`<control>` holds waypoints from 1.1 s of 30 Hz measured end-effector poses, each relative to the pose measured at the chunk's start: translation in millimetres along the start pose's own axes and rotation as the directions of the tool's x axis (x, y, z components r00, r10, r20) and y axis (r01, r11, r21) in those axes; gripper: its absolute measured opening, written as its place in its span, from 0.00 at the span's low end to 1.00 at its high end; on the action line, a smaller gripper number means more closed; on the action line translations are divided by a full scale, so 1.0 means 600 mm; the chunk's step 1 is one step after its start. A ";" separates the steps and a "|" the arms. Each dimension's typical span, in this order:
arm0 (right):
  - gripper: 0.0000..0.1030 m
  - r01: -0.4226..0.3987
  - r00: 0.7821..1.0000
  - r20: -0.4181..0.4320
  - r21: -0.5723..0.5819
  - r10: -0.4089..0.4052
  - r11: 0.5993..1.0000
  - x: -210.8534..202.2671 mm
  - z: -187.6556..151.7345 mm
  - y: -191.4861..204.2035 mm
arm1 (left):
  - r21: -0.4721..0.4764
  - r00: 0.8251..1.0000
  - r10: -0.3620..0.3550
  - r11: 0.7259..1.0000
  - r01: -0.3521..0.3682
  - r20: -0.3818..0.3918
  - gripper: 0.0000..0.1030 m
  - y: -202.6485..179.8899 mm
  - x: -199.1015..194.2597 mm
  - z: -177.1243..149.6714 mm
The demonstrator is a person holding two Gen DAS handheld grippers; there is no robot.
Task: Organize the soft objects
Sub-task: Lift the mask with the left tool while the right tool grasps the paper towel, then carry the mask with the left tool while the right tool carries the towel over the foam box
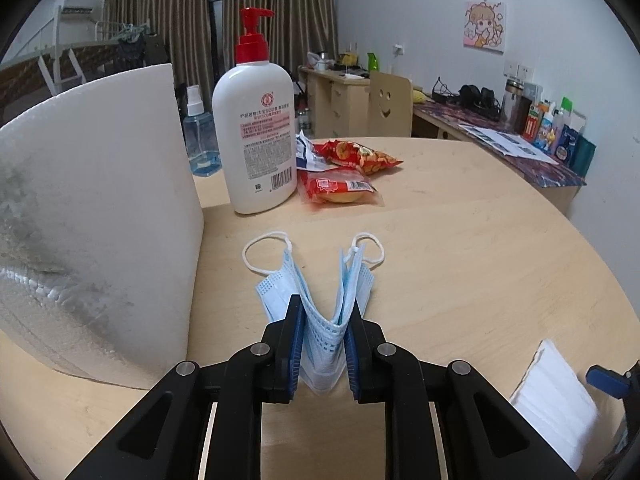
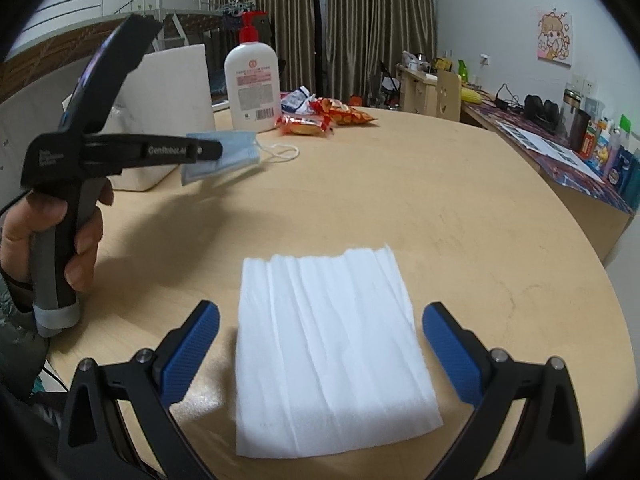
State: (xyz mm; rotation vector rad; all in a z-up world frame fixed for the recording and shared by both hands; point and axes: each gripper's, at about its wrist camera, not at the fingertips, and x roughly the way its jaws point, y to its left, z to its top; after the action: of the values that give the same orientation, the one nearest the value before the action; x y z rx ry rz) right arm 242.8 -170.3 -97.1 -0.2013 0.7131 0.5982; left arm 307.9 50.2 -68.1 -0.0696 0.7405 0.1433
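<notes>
1. The desk (image 2: 440,208) fills the lower half of both views; a white foam box (image 1: 100,220) stands at the left of the left wrist view.
2. The white cloth (image 2: 332,356) lies flat on the desk at the bottom centre of the right wrist view. Its long axis runs from the camera toward the far side, and its creases follow that line.
3. The right gripper (image 2: 320,344) hovers over the cloth with its jaws wide, one on each side of it, neither touching.
4. The left gripper (image 1: 322,344) has its jaws narrow and clamped on the blue face mask (image 1: 320,300), folded into a V. The fold sits between the jaws, and the ear loops point away toward the lotion bottle (image 1: 256,128).
5. In the right wrist view the mask hangs above the desk at the left, beside the box.
6. Judgement: the mask is being carried to its place, probably the box. Next, the right jaws need to lower and pinch a cloth edge.
</notes>
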 end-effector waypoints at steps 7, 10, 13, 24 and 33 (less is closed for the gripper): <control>0.81 0.035 0.999 -0.029 -0.025 -0.035 0.999 0.008 -0.007 0.008 | -0.006 1.000 -0.008 1.000 0.008 0.007 0.19 0.001 -0.004 -0.002; 0.78 0.034 0.999 -0.029 -0.027 -0.035 0.999 0.005 -0.009 0.009 | -0.007 1.000 -0.006 1.000 0.006 0.015 0.19 0.002 -0.006 -0.002; 0.72 0.026 0.999 -0.030 -0.018 -0.027 0.999 0.003 -0.011 0.008 | -0.009 1.000 -0.010 1.000 0.011 0.022 0.19 0.003 -0.010 -0.001; 0.31 0.075 0.997 -0.028 0.036 -0.074 0.997 -0.006 -0.013 -0.014 | -0.007 0.998 -0.012 1.000 0.013 0.059 0.19 0.000 -0.028 -0.004; 0.24 0.052 0.999 -0.005 0.096 -0.052 0.994 -0.008 -0.011 -0.029 | -0.020 0.994 -0.050 0.998 0.052 0.096 0.19 0.002 -0.049 -0.007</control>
State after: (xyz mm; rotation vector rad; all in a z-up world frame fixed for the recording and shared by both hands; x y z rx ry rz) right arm 246.6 -189.0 -99.4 -0.1307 0.7357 0.5125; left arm 283.4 47.8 -51.1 -0.1019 0.6408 0.1053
